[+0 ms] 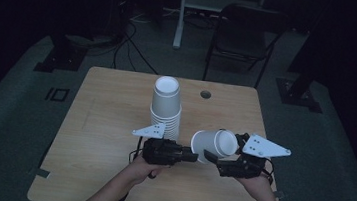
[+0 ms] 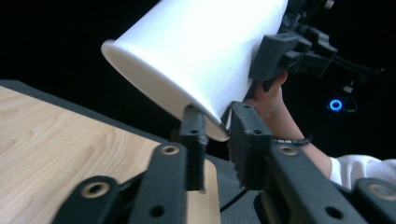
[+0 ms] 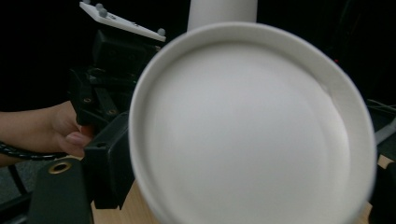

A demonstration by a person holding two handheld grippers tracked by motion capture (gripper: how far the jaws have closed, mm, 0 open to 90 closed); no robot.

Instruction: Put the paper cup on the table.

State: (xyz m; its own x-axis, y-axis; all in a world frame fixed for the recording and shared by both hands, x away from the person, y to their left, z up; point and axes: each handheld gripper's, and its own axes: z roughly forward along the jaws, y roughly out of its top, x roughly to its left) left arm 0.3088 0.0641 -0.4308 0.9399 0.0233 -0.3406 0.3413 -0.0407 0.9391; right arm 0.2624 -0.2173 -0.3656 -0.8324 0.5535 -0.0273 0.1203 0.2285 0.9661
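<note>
So the white paper cup (image 1: 214,143) is up off the wooden counter (image 1: 103,123), lying sideways between the two grippers. The right gripper (image 1: 225,158) has its jaws clamped across the cup's body. The left gripper (image 2: 215,135) has its jaws pinched on the rim, so the cup's long axis runs jaw to jaw, with the stack of white paper cups (image 1: 166,107) just behind the left one.

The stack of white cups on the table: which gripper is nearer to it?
Left. The left gripper sits just in front of the stack of cups, its jaws pinching the rim of the single cup; the right gripper holds that cup farther right.

Dim room, dark surround; close-ups soft, slightly blurred.
</note>
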